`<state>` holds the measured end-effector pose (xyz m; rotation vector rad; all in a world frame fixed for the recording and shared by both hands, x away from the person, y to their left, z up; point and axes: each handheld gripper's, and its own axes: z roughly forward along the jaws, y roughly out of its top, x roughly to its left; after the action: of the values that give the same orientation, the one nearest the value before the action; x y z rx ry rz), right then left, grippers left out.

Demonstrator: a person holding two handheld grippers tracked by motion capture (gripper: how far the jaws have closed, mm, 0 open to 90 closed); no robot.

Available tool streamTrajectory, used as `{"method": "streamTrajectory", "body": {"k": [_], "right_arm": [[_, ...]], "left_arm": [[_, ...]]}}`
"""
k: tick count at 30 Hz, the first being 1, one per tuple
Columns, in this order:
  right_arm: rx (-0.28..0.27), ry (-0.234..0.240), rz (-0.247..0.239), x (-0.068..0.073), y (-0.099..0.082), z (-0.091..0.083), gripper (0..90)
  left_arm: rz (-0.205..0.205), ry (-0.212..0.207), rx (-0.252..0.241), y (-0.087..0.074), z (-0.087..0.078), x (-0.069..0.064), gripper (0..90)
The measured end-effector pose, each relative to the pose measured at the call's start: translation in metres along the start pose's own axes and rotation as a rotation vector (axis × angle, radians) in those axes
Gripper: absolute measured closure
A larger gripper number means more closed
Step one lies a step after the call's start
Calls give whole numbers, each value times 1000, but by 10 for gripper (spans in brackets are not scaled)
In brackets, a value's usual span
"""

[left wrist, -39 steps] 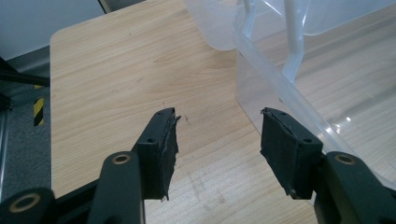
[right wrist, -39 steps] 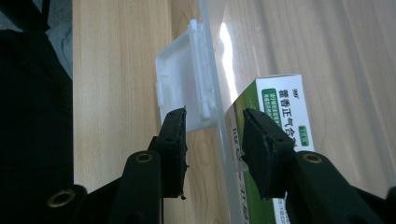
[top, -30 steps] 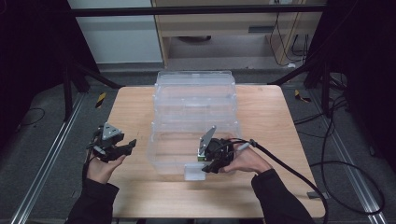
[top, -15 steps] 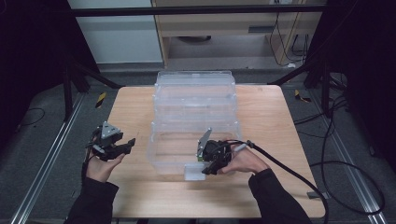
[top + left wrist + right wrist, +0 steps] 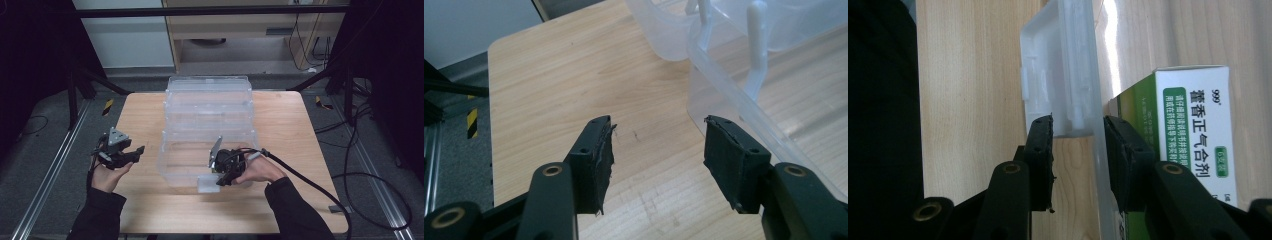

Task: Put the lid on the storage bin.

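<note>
Desk (image 5: 290,130): light wood. Clear plastic bins (image 5: 208,125) stacked stepwise at centre, running toward 12 o'clock. Front bin's white latch tab (image 5: 1060,70) sits at its 6 o'clock wall. Green-white medicine box (image 5: 1193,130) lies inside, just behind that wall. Right tongs (image 5: 1077,145) narrow, clamped on the wall at the latch (pads touching both faces). Left tongs (image 5: 656,150) spread wide, empty, at 9 o'clock over bare desk.

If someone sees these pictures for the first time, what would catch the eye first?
Probably the big clear plastic box in the middle of the wooden table. Next, the right gripper at the box's near wall, its jaws on either side of the white latch. A green and white medicine carton lies just behind that wall, inside the box.
</note>
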<state>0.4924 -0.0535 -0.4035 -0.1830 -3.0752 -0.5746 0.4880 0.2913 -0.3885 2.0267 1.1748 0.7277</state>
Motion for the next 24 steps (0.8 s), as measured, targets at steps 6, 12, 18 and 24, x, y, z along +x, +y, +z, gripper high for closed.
{"method": "streamTrajectory", "body": {"k": [6,12,18,24], "right_arm": [[3,9,-1,-2,1,0,656],[3,13,-1,-2,1,1,658],[5,17,-3,-3,1,1,659],[0,14,-8,-3,0,1,660]], "left_arm": [[11,-18,-12,14,3,7,441],[81,-51,-18,41,6,9,433],[123,-104,-23,67,9,15,432],[206,-125,8,93,12,22,431]]}}
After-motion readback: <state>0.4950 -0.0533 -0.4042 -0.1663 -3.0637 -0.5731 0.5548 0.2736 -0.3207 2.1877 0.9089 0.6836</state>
